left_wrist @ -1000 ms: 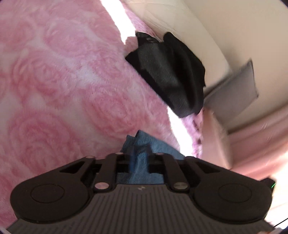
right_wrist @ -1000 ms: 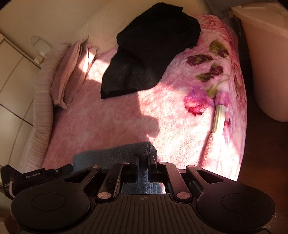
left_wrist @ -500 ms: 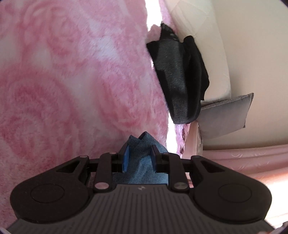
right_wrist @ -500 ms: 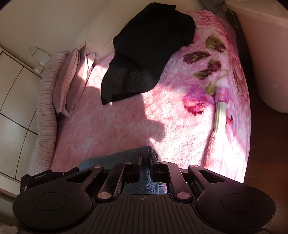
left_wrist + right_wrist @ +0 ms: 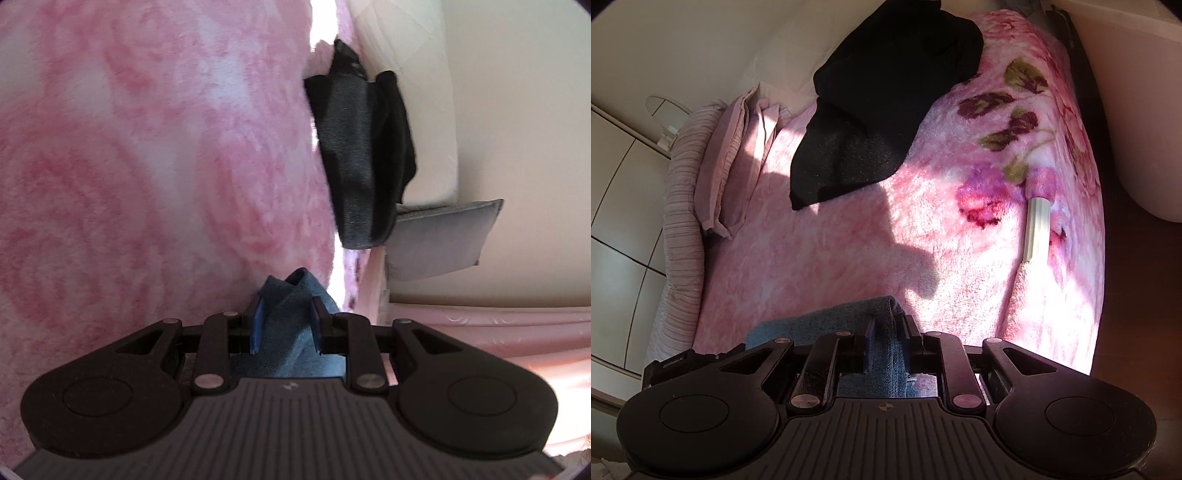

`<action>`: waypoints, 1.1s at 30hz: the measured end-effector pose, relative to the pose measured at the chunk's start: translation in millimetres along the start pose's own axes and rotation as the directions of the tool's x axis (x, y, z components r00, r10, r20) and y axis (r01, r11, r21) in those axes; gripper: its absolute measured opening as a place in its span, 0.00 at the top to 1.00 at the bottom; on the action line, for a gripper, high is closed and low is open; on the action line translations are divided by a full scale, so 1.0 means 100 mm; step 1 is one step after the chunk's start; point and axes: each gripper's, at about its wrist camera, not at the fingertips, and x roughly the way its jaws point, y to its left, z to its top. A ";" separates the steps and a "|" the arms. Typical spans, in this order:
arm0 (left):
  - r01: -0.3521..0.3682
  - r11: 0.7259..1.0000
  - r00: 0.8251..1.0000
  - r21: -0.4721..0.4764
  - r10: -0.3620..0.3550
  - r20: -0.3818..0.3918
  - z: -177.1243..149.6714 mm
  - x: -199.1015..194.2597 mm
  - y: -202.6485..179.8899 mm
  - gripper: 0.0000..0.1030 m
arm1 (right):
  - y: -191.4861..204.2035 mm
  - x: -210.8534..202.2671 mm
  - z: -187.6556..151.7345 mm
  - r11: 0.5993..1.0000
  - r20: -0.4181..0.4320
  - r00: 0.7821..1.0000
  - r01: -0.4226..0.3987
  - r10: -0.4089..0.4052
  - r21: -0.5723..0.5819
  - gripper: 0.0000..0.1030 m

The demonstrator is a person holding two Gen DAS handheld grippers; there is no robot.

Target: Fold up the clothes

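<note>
Covering bed, pink floral blanket [image 5: 871, 236], cream wall [image 5: 517, 92]

Blue cloth [image 5: 827, 317], black garment [image 5: 886, 96], pink rose-patterned blanket [image 5: 849, 251], grey pillow [image 5: 439, 240]

- The left gripper [image 5: 285, 325], black with blue pads, pointed along a fluffy pink rose-patterned blanket [image 5: 147, 166].
- A bunched blue knitted cloth [image 5: 291, 325] sat between its fingers, pads pressed against the fabric on both sides.
- Farther off, a crumpled black garment [image 5: 364, 155] lay on the blanket's edge.
- Beside it, a grey square cushion [image 5: 439, 240] leaned against a cream wall [image 5: 517, 110].
</note>
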 end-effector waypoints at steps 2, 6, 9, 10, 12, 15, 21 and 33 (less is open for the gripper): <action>0.024 0.999 1.000 0.031 -0.024 0.006 0.00 -0.04 -0.04 0.94 | -0.02 0.00 0.00 1.000 -0.001 1.000 0.001 -0.001 0.002 0.82; 0.005 0.991 1.000 0.134 -0.005 0.002 0.01 -0.09 -0.20 0.99 | -0.02 0.00 0.01 1.000 -0.001 1.000 0.007 -0.007 -0.014 0.82; -0.024 0.972 1.000 0.232 0.023 0.007 -0.01 -0.11 -0.36 1.00 | 0.00 0.01 0.01 0.999 0.001 1.000 0.010 -0.010 -0.031 0.82; -0.039 0.959 0.999 0.281 0.038 0.011 -0.03 -0.13 -0.42 1.00 | 0.02 0.02 0.01 0.999 0.002 1.000 0.013 -0.013 -0.042 0.82; -0.124 0.914 0.992 0.387 0.123 0.027 -0.06 -0.08 -0.52 1.00 | 0.06 0.03 0.00 0.997 0.005 1.000 0.028 -0.027 -0.078 0.82; -0.291 0.793 0.952 0.536 0.295 0.080 -0.17 0.13 -0.66 0.99 | 0.14 0.08 -0.01 0.988 0.002 0.998 0.061 -0.061 -0.145 0.82; -0.572 0.556 0.820 0.603 0.418 0.391 -0.55 0.16 -1.12 1.00 | 0.33 0.08 0.04 0.957 0.027 0.989 0.147 -0.145 -0.251 0.81; -0.562 0.451 0.811 0.693 0.464 0.356 -1.01 0.60 -1.13 0.98 | 0.67 0.44 -0.20 0.813 0.048 0.971 0.224 -0.236 -0.538 0.81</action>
